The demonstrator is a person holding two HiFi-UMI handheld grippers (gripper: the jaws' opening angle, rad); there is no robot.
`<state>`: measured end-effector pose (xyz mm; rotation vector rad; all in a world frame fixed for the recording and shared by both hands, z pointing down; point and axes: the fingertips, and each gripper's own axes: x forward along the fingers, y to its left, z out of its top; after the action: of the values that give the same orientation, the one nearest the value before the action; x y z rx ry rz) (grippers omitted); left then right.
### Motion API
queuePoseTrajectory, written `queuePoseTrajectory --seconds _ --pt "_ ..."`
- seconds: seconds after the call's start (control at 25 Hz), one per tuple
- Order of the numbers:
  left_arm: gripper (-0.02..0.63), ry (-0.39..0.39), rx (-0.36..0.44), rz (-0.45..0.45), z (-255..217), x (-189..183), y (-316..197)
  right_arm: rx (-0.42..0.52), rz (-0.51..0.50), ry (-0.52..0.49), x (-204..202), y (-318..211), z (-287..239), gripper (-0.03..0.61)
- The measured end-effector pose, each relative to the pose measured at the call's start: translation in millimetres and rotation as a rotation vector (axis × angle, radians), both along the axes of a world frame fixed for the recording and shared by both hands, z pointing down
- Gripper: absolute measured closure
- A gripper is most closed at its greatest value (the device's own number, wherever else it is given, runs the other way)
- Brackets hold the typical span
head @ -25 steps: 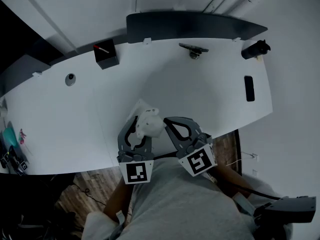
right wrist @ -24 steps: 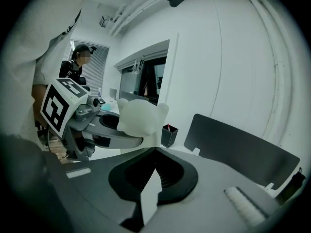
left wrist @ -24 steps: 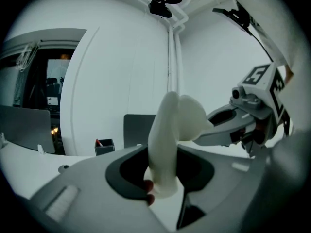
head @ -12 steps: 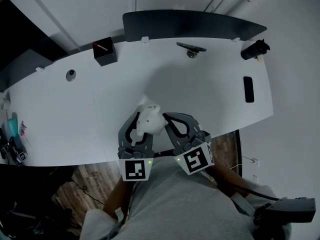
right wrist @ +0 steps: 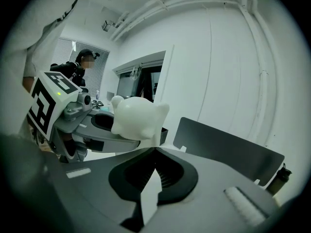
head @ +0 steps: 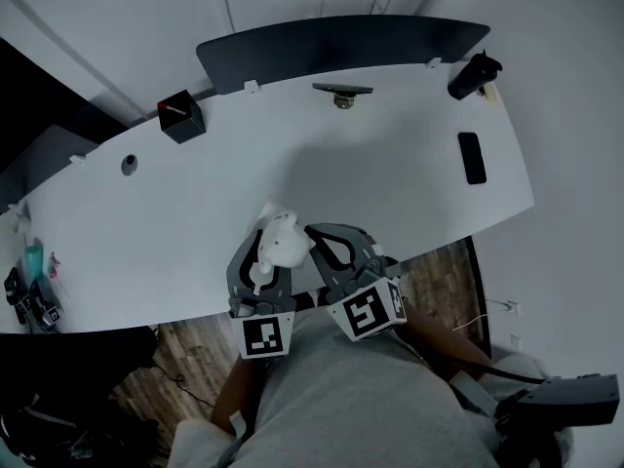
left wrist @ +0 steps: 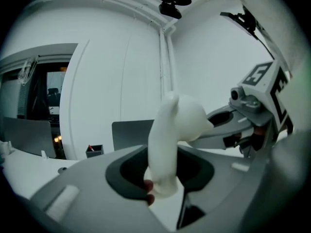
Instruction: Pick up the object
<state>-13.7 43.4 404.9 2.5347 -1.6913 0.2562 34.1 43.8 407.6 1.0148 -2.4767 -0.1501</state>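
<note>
The left gripper [head: 259, 259] has its jaws pinching a white figurine [head: 283, 245], a small rounded animal shape with stubby ears. The figurine is lifted clear of the white surface [head: 390, 193], over its near edge at about 6 o'clock. In the left gripper view the figurine stands upright between the jaws, its lower part clamped and its head rising above them.

The right gripper [head: 325, 250] sits just beside the left one, at its 3 o'clock, with its jaws pressed together and nothing between them (its own view shows the figurine off at 10 o'clock, held by the other gripper).

Farther out on the surface, a black box [head: 180, 118] with something red in it stands at 10 o'clock. A dark phone [head: 471, 157] lies flat at 2 o'clock, and a black bottle [head: 473, 74] is at 1 o'clock. A dark curved panel [head: 341, 47] runs along the far edge at 12 o'clock.
</note>
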Motion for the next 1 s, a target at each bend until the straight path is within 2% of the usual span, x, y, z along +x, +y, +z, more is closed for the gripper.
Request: queuePoseTrajectory --seconds 0.48,1.0 --pt "0.474 -0.02 0.028 -0.01 -6 54 51 0.04 -0.029 -0.012 48 50 -6 0.577" --pt "0.474 -0.073 0.02 -0.047 -6 74 95 0.035 -0.039 -0.053 71 90 -4 0.577"
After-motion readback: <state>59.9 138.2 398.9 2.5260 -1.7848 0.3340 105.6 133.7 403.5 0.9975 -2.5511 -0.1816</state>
